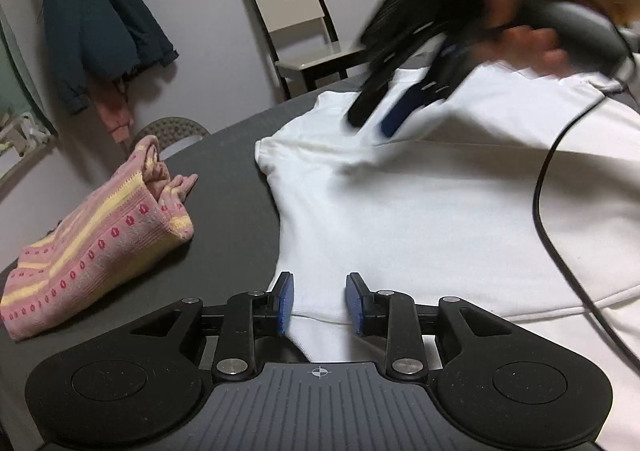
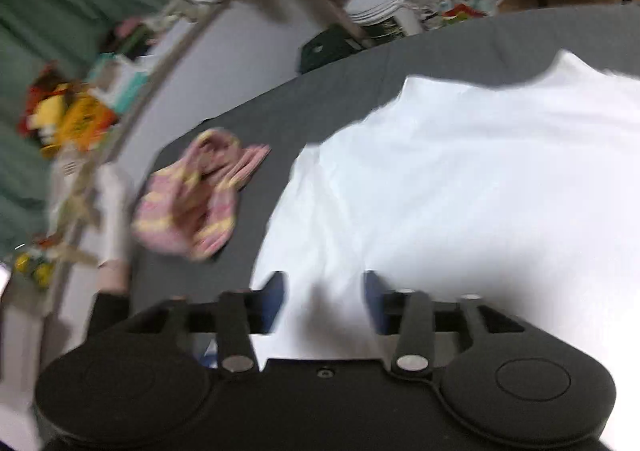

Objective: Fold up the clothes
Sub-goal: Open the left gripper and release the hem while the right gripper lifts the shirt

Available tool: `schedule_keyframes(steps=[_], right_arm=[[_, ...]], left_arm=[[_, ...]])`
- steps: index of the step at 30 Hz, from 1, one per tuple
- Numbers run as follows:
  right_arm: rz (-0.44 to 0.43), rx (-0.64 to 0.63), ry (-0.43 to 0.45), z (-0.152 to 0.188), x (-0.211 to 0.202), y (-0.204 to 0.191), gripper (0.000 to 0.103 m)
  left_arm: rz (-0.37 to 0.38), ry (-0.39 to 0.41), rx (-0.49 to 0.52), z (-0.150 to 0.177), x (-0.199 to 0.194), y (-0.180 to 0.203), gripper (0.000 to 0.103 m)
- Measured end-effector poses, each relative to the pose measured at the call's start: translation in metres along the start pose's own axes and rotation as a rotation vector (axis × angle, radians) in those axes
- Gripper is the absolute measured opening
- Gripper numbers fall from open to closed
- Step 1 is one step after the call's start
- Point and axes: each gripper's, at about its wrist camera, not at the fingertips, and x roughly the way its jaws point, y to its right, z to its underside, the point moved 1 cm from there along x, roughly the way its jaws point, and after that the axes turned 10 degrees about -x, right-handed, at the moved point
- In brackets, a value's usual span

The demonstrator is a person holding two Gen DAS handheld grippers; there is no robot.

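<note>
Left tongs spread over the white garment's near edge on the dark counter, right tongs spread above it, pink knit alongside.

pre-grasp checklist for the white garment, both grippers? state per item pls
1. Left gripper open, white garment edge between its pads: ok.
2. Right gripper open over the garment: ok.
3. Right gripper steady: not ok, both views blur it.
4. Garment lying flat: not ok, creases near the shoulder.
5. Pink striped garment apart from the white one: ok.
6. Black cable off the fabric: not ok, it crosses the garment.
</note>
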Motion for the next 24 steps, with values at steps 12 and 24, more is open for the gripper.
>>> schedule_keyframes(steps=[12, 24], right_arm=[[0.454, 0.014, -0.041, 0.09, -0.2, 0.039, 0.078], [0.854, 0.73, 0.531, 0.122, -0.373, 0.242, 0.087]], left_arm=[[0.01, 0.149, 0.047, 0.013, -0.029, 0.014, 0.043], [0.026, 0.248, 0.053, 0.016, -0.059, 0.035, 0.06]])
